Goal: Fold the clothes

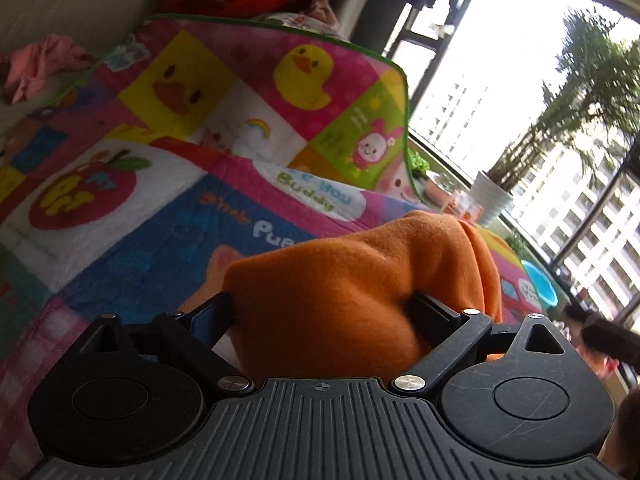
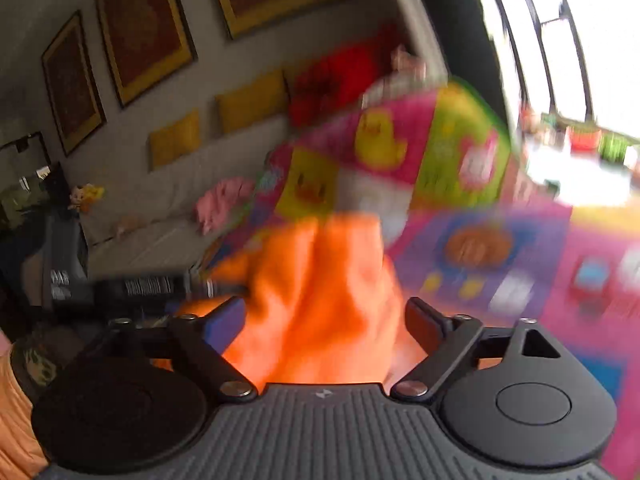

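Note:
An orange garment (image 1: 360, 280) is bunched between the fingers of my left gripper (image 1: 324, 300), which is shut on it and holds it above a colourful cartoon play mat (image 1: 160, 200). The same orange garment (image 2: 320, 288) also fills the space between the fingers of my right gripper (image 2: 324, 312), which is shut on it. The right wrist view is blurred by motion. The garment's lower part is hidden behind both gripper bodies.
The play mat (image 2: 520, 264) has one corner folded up against a white sofa (image 1: 72, 16). A pink garment (image 1: 40, 64) lies on the sofa, also in the right wrist view (image 2: 224, 200). Yellow cushions (image 2: 248, 100) and a red one (image 2: 336, 76) line the sofa back. Large windows (image 1: 500, 100) and plants (image 1: 580, 80) stand to the right.

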Tool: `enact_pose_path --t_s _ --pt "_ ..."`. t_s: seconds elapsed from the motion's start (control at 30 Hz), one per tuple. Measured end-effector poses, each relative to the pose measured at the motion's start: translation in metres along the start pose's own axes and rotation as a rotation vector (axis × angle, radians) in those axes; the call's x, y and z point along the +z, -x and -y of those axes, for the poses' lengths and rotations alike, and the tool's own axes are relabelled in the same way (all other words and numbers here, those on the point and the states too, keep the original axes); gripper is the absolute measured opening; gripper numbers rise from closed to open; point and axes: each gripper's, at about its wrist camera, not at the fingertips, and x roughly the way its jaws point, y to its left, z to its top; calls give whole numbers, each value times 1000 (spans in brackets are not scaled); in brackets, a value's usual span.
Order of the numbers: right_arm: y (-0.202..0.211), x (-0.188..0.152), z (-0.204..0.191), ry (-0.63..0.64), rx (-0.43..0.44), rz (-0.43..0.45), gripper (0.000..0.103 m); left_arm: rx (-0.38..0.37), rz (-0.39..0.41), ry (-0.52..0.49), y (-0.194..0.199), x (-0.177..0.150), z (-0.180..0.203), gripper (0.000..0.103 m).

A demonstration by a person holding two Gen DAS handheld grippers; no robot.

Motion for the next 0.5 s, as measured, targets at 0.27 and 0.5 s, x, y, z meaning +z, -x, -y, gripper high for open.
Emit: enact_pose_path --t_s 0.27,0.5 --pt "-87 15 -1 260 -211 -44 90 7 -24 -66 -15 3 8 100" --pt "-127 -18 12 282 -287 -178 101 -43 -60 -27 -22 2 0 100"
